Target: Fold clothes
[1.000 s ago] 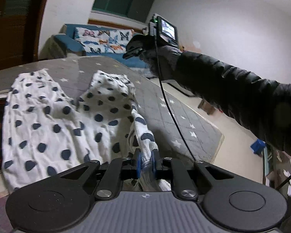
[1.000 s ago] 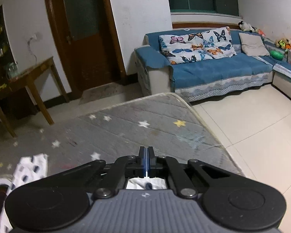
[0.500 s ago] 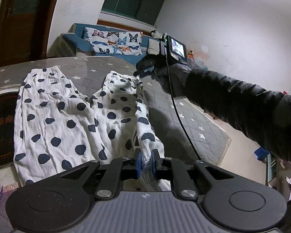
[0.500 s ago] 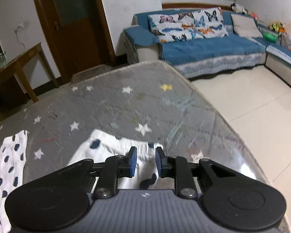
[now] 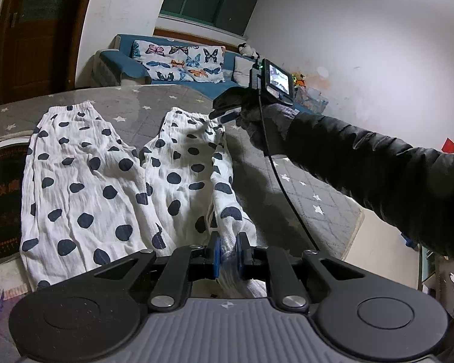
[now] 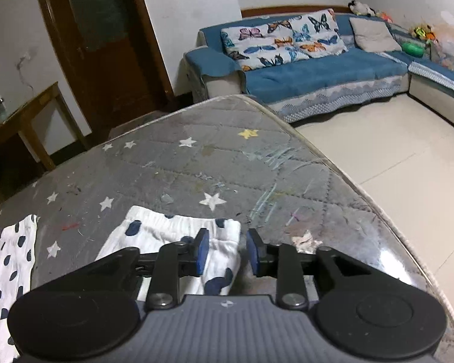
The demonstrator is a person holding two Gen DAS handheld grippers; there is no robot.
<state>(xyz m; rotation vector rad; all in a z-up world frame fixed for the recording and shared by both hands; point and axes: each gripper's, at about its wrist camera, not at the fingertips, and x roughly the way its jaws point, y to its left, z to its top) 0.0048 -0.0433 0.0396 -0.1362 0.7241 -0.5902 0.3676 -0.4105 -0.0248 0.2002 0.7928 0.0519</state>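
Observation:
White trousers with dark blue dots (image 5: 106,175) lie spread on the grey star-patterned mattress (image 5: 311,199), both legs pointing away from me. My left gripper (image 5: 227,252) is shut on a bunched edge of the trousers near the waist. In the left wrist view my right gripper (image 5: 222,115) hovers at the far leg's cuff, held by a gloved hand (image 5: 266,124) in a dark sleeve. The right wrist view shows my right gripper (image 6: 228,252) open just above that cuff (image 6: 178,233), with the cloth lying free on the mattress (image 6: 227,163).
A blue sofa (image 6: 324,72) with butterfly cushions stands beyond the mattress, across tiled floor (image 6: 408,163). A brown door (image 6: 103,39) and a wooden side table (image 6: 24,121) are at the left. A dark round mat (image 5: 0,199) lies beside the trousers. The mattress edge (image 6: 342,163) runs close on the right.
My right gripper has let go of the leg cuff and opened wider; the leg now lies flat on the mattress. My left gripper keeps its hold on the trousers.

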